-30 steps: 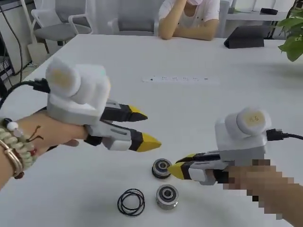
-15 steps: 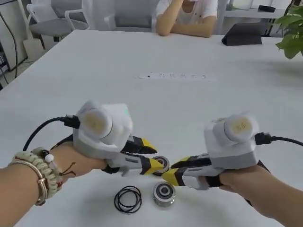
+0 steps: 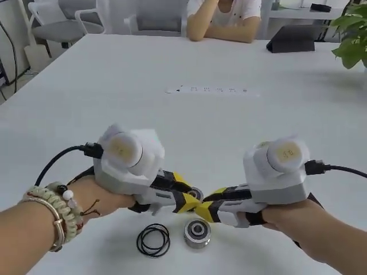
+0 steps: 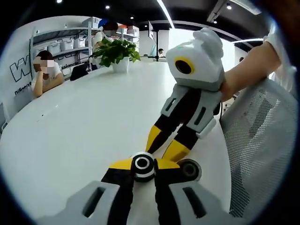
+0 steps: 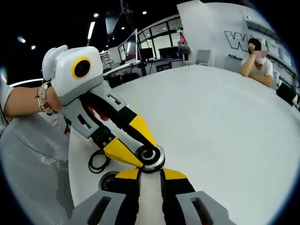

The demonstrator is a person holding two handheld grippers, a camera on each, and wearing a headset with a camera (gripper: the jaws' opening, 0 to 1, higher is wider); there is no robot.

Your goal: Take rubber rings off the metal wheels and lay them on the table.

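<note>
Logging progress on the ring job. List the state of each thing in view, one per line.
left gripper: fingers shut on the held wheel.
held wheel: clamped between the left gripper's fingers.
right gripper: tips at the held wheel; open or shut unclear.
second wheel: lying flat on the table, untouched.
rubber rings: off the wheels, lying on the table.

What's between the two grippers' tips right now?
A wheel, held in the left gripper's jaws, with the right gripper's tips just beyond it, seen in the left gripper view.
</note>
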